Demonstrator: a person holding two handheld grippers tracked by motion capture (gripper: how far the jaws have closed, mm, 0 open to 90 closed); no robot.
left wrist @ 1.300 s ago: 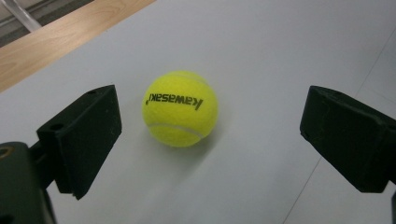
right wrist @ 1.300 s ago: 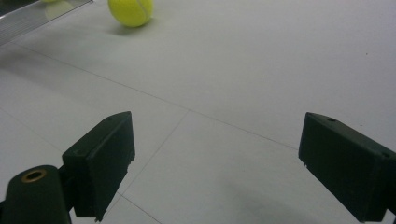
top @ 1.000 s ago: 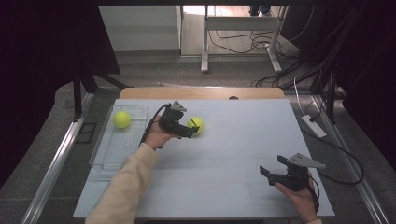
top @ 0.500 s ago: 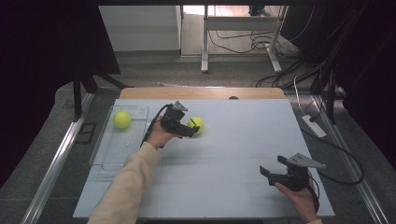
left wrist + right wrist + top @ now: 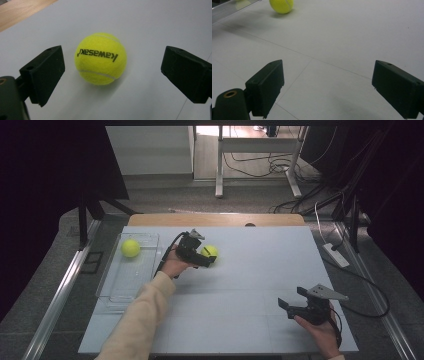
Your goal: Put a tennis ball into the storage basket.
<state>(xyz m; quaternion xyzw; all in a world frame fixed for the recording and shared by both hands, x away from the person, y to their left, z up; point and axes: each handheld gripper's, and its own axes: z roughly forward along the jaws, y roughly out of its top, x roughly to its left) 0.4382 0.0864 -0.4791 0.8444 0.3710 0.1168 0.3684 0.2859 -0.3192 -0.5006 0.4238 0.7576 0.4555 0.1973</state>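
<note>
Right gripper [image 5: 291, 304]: resting near tabletop [image 5: 250, 270] front edge, well apart from tennis ball [image 5: 209, 252], jaws apart, nothing between. Left gripper [image 5: 202, 258]: at the ball, jaws spread either side, not pressing. Beyond and left of ball: clear tray [image 5: 112, 285] with second ball [image 5: 130, 248].

clear plastic tray [image 5: 116, 285] along table's left edge, second yellow tennis ball [image 5: 130, 248] in tray's far end, white power strip [image 5: 336, 254] off table's right edge, cables [image 5: 280, 167] on floor beyond far edge
</note>
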